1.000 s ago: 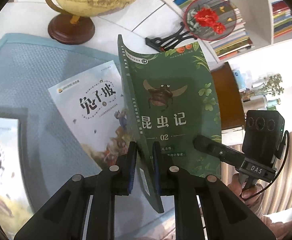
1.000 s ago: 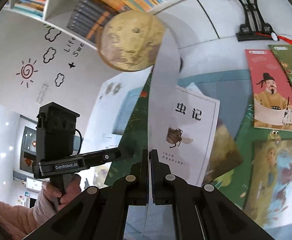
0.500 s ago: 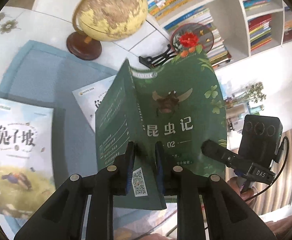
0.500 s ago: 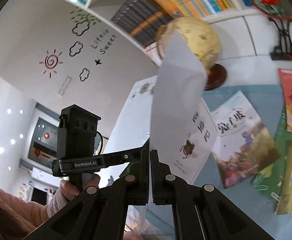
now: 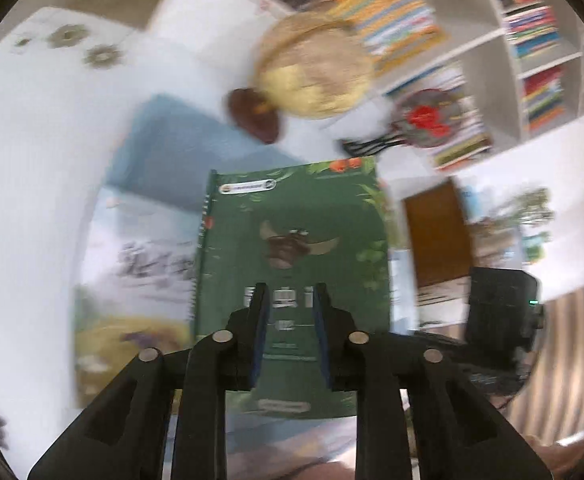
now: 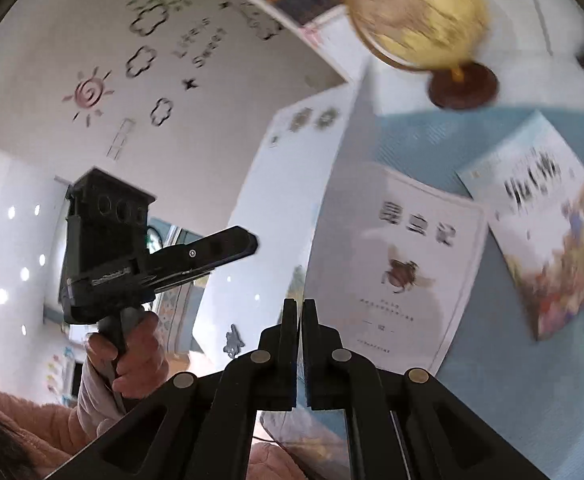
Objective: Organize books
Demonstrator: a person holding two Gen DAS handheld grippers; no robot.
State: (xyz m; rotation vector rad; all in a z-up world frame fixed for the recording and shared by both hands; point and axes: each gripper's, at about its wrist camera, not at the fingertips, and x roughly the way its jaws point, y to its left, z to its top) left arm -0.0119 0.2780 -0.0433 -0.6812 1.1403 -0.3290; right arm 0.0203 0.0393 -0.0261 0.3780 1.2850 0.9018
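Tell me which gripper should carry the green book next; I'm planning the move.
Right. The right gripper has its jaws shut on a white page of the green book. The left gripper is open and seems clear of it.

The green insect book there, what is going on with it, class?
A person with a gripper in each hand is handling the green insect book above the blue mat. The right gripper is shut on a page or cover of it. The left gripper is open, fingers either side of the cover. A second book lies on the mat near the globe.
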